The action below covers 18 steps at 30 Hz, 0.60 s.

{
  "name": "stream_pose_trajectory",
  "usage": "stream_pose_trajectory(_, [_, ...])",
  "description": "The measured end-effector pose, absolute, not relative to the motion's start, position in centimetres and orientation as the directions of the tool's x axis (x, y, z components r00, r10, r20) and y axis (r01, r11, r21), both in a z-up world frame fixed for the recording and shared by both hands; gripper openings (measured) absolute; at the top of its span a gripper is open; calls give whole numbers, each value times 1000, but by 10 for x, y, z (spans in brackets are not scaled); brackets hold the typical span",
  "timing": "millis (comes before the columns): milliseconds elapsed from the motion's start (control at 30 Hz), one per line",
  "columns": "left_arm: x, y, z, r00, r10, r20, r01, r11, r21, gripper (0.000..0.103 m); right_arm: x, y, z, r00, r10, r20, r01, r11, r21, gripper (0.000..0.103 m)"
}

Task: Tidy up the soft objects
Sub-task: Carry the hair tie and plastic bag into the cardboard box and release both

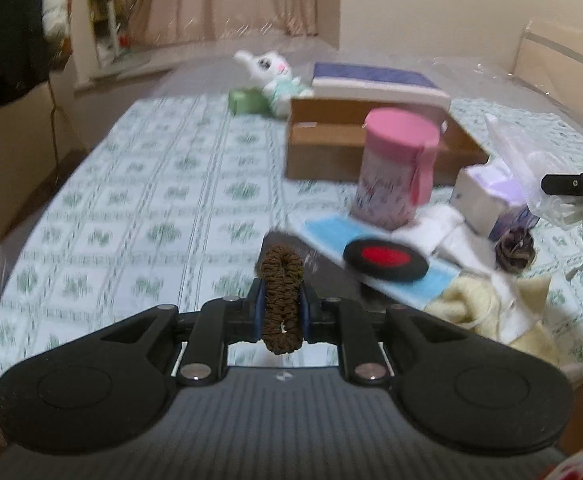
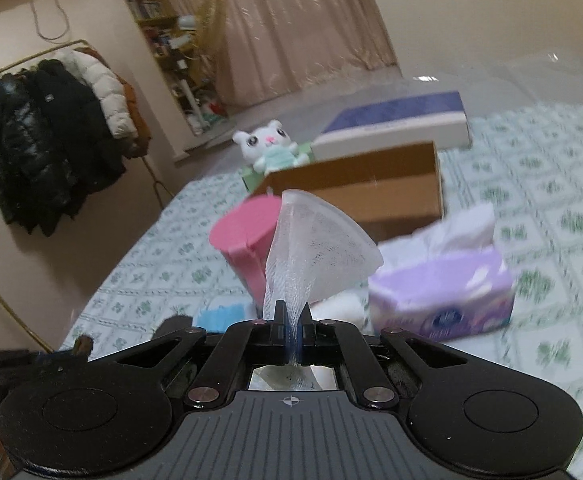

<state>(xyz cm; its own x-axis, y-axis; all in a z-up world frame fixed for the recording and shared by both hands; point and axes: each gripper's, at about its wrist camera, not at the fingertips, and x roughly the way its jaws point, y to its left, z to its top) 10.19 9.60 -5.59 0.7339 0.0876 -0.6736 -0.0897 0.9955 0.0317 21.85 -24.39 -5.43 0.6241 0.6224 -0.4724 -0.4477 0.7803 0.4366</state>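
Left gripper (image 1: 282, 312) pinching scrunchie (image 1: 281, 300), right gripper (image 2: 291, 330) clamped on mesh (image 2: 319, 248); thin grip, could slip free before reaching box (image 2: 371, 184).

**Mesh in our right gripper**

Our right gripper (image 2: 290, 320) is pinched tight on a white mesh piece (image 2: 323, 248), which fans out above the fingers. Behind the mesh stands a pink tub (image 2: 239, 236), and behind that an open carton (image 2: 371, 188). A plush bunny (image 2: 269, 148) sits at the carton's far left corner, with a flat blue-topped box (image 2: 403, 120) to its right. A purple tissue pack (image 2: 443, 296) lies right of the mesh on the green-patterned sheet (image 2: 551, 184). A blue mask (image 2: 221, 314) peeks out left of the fingers. Coats (image 2: 51, 140) hang on a rack at the left wall.
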Motion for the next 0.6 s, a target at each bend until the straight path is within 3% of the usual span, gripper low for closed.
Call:
stream_pose_trajectory(267, [156, 89, -24, 783, 51, -620, -29, 999, 46, 16, 279, -248, -31, 613, 642, -460, -534, 766, 358, 3])
stream_pose_trajectory(600, [279, 99, -25, 776, 4, -631, 33, 998, 48, 16, 397, -219, -39, 602, 647, -468, -604, 752, 264, 3])
